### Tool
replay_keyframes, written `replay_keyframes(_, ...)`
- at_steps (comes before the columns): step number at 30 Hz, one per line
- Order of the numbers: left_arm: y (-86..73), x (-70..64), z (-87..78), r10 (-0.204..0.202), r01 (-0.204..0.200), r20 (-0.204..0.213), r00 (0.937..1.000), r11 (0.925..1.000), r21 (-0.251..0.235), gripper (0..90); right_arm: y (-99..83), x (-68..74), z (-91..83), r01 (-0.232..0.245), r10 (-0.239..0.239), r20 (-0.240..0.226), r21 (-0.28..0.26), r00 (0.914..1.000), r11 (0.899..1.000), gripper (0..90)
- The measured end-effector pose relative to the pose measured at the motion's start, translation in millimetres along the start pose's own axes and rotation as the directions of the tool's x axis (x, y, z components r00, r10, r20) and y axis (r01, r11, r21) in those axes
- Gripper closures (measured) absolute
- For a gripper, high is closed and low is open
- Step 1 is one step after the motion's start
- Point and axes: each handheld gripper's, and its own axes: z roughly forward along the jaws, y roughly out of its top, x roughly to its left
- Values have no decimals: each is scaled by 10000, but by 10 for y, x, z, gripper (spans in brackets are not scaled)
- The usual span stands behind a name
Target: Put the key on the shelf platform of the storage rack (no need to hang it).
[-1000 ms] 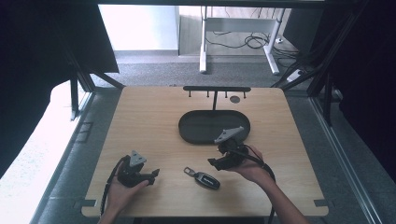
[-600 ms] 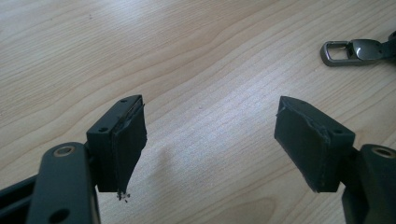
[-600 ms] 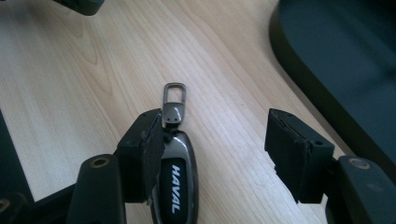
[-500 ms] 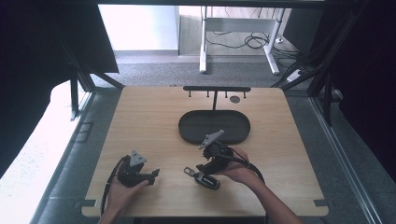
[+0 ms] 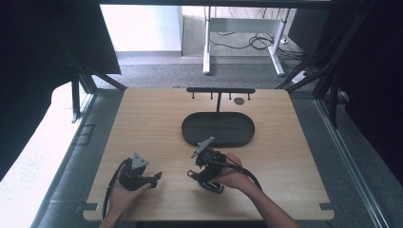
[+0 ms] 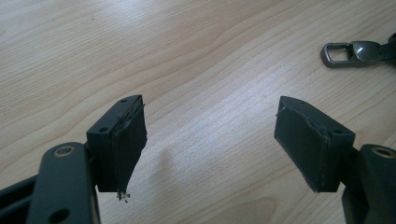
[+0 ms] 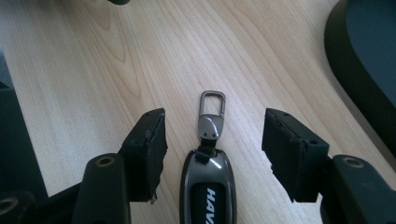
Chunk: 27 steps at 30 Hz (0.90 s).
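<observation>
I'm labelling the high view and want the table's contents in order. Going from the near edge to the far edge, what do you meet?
Left gripper and, about level with it, the key fob under the right gripper → black oval tray → black rack with pegs at the far edge.

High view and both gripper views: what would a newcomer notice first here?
First, the car key fob lying on the wooden table between the open jaws of the right gripper, its metal clip pointing away. Next, the black oval tray mid-table, with a hook rack behind it. The left gripper sits open over bare wood.
</observation>
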Motion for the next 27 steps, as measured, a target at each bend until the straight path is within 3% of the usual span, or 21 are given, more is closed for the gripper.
replay_keyframes(27, -3, 7, 1, -86, 86, -3, 10000, 10000, 46, 253, 34, 96, 227, 339, -330, -150, 668, 9993, 9972, 404)
